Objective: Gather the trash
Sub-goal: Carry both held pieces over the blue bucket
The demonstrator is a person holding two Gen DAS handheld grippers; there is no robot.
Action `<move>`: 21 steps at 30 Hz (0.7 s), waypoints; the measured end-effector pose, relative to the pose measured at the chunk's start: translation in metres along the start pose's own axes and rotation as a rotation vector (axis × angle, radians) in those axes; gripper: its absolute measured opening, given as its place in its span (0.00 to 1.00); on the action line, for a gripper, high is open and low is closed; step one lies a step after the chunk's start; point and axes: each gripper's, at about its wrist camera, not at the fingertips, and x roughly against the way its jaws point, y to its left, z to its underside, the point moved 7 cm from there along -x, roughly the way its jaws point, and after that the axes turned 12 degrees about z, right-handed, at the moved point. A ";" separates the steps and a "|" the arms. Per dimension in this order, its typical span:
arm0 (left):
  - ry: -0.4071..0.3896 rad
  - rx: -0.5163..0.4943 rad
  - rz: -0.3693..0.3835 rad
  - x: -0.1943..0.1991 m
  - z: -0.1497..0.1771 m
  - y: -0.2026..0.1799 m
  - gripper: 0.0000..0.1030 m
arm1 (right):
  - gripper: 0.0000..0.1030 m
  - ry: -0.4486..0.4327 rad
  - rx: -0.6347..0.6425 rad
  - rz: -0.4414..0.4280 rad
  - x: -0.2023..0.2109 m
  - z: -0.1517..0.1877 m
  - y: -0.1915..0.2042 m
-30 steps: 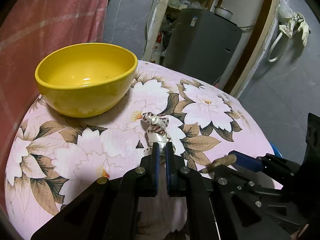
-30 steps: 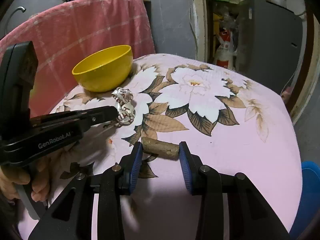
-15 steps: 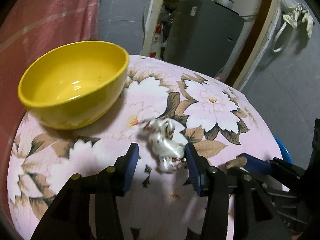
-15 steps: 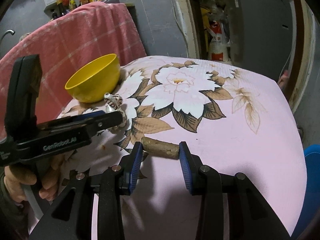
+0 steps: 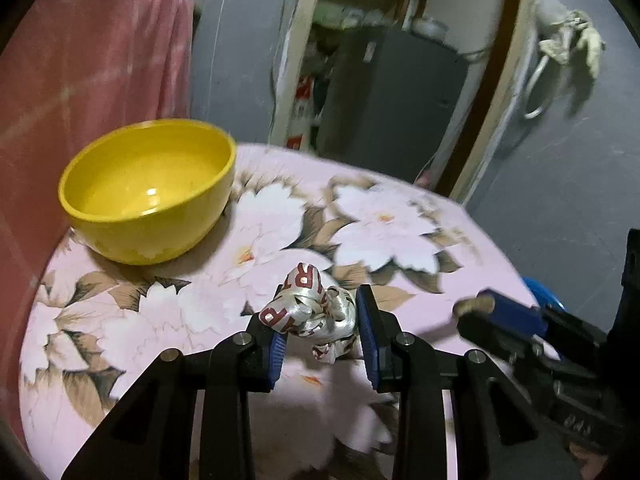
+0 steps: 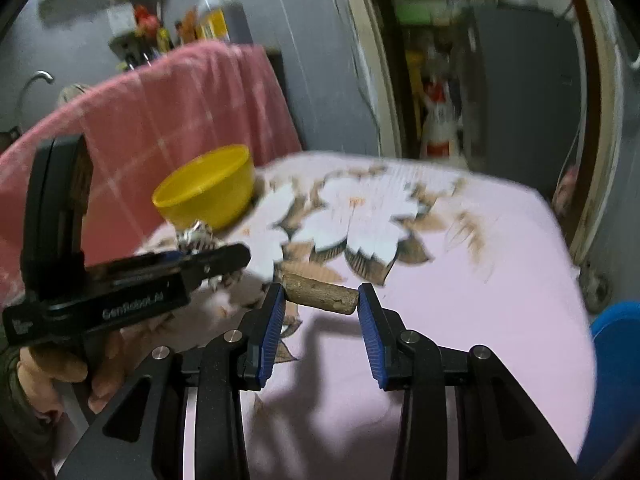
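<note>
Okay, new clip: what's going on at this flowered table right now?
A person works two handheld grippers to pick up trash. The left gripper has its pads around a crumpled silver wrapper with red lettering, apparently gripping it. The right gripper holds a brown cork-like piece end to end between its blue pads, and it seems to be lifted off the floral tablecloth. The yellow bowl at the back looks empty.

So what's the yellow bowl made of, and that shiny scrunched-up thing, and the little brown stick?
The yellow bowl looks like glazed ceramic, maybe hard plastic: smooth, with a bright glint inside. The scrunched-up wrapper seems to be thin silvery foil or plastic film, shiny and creased, with red letters. The brown stick looks like cork or wood: dull, rough and crumbly at the end.
</note>
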 end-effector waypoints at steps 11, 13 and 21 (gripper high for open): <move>-0.267 -0.156 0.088 0.056 -0.018 -0.094 0.27 | 0.34 -0.407 0.069 0.241 0.109 -0.032 -0.038; -0.307 -0.176 0.133 0.060 -0.023 -0.115 0.27 | 0.34 -0.469 0.059 0.295 0.130 -0.032 -0.050; -0.348 -0.275 0.252 0.050 -0.024 -0.195 0.27 | 0.34 -0.567 0.003 0.466 0.181 -0.021 -0.101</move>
